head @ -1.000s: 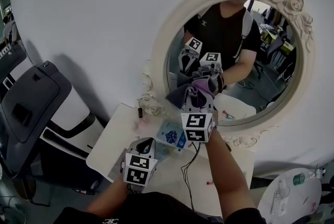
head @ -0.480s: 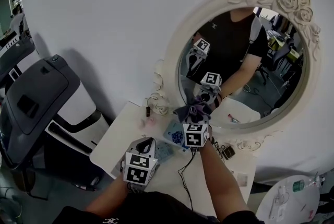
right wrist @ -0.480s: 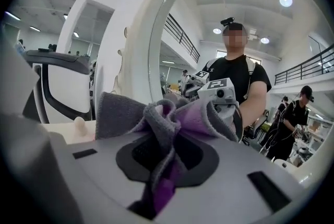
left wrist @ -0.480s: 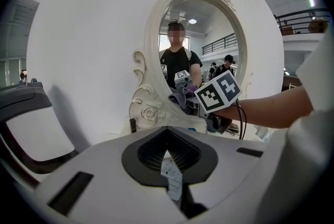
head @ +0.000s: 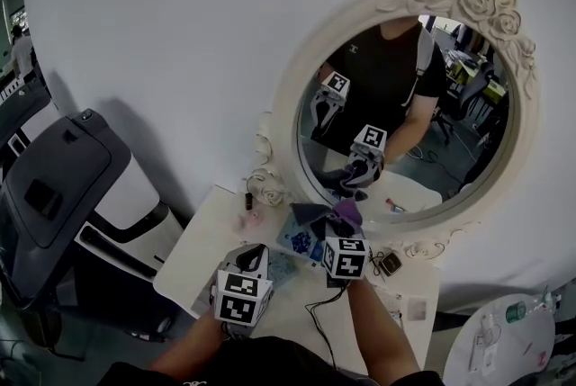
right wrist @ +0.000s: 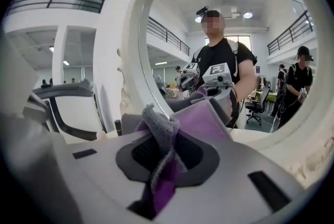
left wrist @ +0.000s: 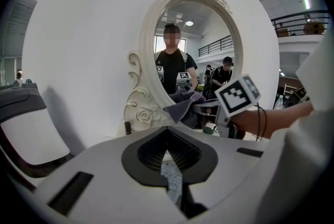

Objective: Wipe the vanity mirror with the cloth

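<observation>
The oval vanity mirror (head: 423, 105) in its cream carved frame leans on the white wall. It also fills the left gripper view (left wrist: 198, 45) and the right gripper view (right wrist: 250, 19). My right gripper (head: 331, 227) is shut on a grey and purple cloth (head: 315, 215), low in front of the mirror's bottom rim and off the glass. The cloth (right wrist: 162, 129) bunches up between its jaws. My left gripper (head: 252, 255) hovers over the table's left part, shut, holding nothing. It sees the cloth (left wrist: 182, 105) and the right gripper (left wrist: 201, 108) ahead.
On the white table (head: 193, 254) lie a blue patterned packet (head: 301, 240), a small dark bottle (head: 248, 193), a black cable (head: 315, 308) and a small dark device (head: 390, 264). A grey and white machine (head: 63, 186) stands at the left. A round white table (head: 504, 339) is at the lower right.
My right gripper has come down with the cloth from the mirror's glass to below its bottom rim. The left gripper has stayed put.
</observation>
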